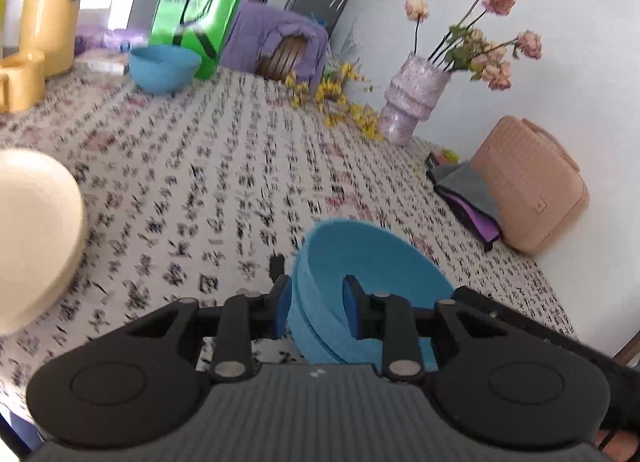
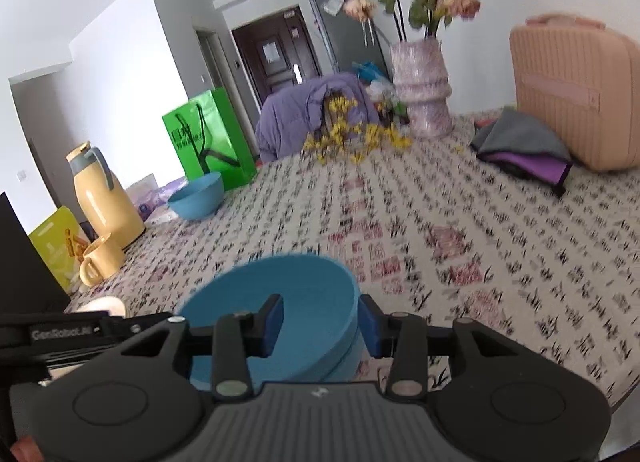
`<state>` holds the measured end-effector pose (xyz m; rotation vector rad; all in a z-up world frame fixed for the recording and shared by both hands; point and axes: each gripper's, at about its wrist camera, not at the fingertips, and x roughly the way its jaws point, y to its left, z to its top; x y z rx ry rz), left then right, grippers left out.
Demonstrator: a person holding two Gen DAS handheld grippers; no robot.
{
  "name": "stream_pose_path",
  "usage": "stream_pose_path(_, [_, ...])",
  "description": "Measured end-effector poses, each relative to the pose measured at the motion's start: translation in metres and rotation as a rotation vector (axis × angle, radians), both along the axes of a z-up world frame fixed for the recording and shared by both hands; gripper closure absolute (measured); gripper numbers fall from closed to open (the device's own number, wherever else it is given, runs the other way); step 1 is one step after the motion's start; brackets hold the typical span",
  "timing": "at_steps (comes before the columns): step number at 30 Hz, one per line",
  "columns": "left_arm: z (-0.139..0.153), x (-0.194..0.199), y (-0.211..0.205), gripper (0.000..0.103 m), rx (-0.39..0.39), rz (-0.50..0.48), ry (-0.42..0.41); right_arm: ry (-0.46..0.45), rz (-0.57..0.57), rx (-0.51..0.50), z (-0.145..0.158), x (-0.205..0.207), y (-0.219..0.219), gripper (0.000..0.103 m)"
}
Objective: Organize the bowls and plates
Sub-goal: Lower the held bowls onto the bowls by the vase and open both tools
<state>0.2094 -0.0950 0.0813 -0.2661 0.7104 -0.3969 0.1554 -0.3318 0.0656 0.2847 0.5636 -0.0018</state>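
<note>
Nested blue bowls (image 1: 372, 262), cream plates (image 1: 36, 230) left, lone blue bowl (image 1: 164, 68) beyond

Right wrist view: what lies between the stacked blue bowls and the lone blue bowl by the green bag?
Only bare tablecloth separates the stacked blue bowls from the lone blue bowl, shown in the right wrist view.

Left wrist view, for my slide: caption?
Left claw straddles the rim of stacked blue bowls on a patterned tablecloth.

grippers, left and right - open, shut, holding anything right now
Left gripper: open, its pads straddle the rim of the stacked blue bowls, not pressing.
Right gripper: open, astride the opposite rim of the same bowls, a gap showing at its inner pad.
</note>
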Motion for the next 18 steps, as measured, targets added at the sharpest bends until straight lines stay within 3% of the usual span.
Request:
stream_pose_path(5, [0.006,-0.026,0.020,0.065,0.115,0.026,-0.174,-0.099,0.021,-0.068,0.013,-0.011,0.020,0.049])
stream_pose_path(9, [0.005,-0.049,0.045,0.050,0.222,0.093,-0.270,-0.135,0.169,-0.061,0.015,-0.011,0.051,0.045])
stream_pose_path(13, [0.003,-0.069,0.082,0.030,0.289,0.176,-0.308,-0.119,0.312,-0.055,0.007,-0.005,0.091,0.037])
stream_pose_path(18, [0.001,-0.076,0.127,0.024,0.305,0.287,-0.276,-0.062,0.416,-0.062,-0.004,0.010,0.138,0.032])
